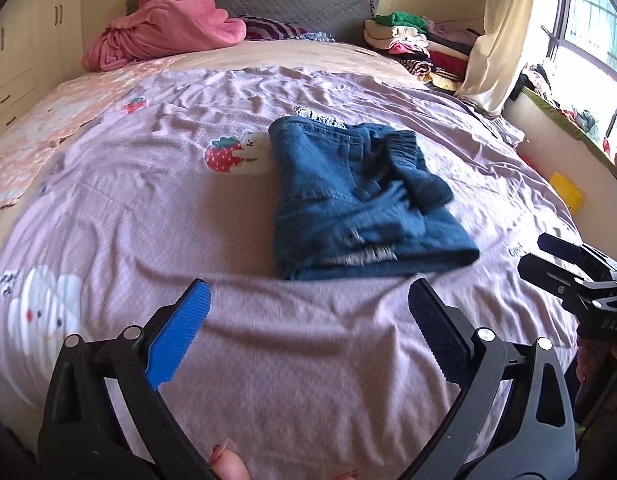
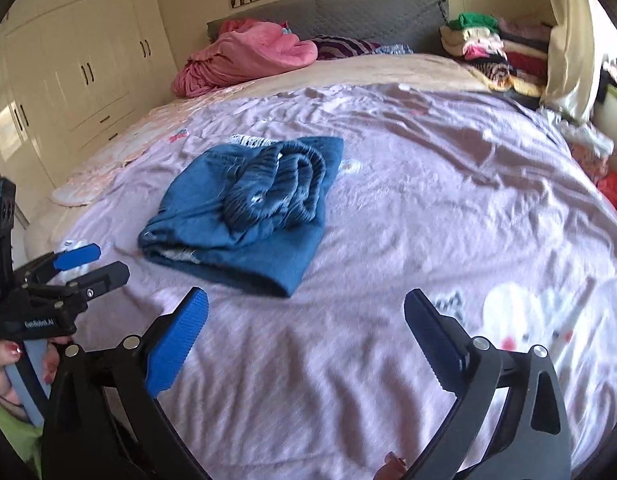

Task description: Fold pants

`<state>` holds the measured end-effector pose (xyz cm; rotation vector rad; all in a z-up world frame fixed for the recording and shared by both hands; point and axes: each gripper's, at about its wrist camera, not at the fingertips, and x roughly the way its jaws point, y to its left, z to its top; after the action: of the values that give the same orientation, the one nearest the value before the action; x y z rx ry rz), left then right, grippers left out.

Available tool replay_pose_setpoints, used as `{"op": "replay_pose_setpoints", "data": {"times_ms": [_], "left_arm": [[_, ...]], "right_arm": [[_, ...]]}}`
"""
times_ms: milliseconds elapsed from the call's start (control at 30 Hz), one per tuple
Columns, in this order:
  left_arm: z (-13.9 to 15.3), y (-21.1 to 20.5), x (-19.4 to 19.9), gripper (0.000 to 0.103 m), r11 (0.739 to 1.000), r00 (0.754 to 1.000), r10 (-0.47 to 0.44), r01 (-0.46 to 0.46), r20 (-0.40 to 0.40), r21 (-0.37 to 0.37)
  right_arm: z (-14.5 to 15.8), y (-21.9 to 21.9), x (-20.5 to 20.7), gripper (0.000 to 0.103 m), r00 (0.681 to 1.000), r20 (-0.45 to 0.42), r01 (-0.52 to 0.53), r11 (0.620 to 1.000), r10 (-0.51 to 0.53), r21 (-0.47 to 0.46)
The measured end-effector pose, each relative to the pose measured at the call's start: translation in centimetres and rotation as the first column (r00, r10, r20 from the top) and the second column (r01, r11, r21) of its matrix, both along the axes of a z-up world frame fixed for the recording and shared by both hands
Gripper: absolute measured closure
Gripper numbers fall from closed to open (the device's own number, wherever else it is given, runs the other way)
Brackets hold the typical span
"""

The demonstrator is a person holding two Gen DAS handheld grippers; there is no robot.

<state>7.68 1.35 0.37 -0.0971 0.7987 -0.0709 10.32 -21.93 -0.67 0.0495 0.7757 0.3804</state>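
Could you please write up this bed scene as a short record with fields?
surface: bed with a pink printed sheet
pants: blue denim pants, folded into a compact bundle, lying on the sheet
left gripper: left gripper open, empty, short of the bundle
right gripper: right gripper open, empty, short of the bundle
background: pink blanket by the headboard, clothes pile at the far right corner
task stage: pants look folded and released
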Motion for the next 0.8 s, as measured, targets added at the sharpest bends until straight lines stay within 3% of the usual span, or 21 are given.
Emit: {"op": "replay_pose_setpoints", "data": {"times_ms": [300,800], "left_arm": [[-0.3,-0.7,-3.6,0.01,1.0,1.0,-0.007,0.007,-0.004,-0.003],[-1.5,-1.0,-6.3,0.01,1.0,0.999,0.003,-0.004,-0.032,-0.019]], "right_arm": [[0.3,0.1,-3.7,0.005,0.999,0.036,0.031,0.999,-0.03,-0.017],[-0.2,-0.3,-7.0,0.005,0.999,0.005,0.052,0.999,-0.052,-0.013]]}}
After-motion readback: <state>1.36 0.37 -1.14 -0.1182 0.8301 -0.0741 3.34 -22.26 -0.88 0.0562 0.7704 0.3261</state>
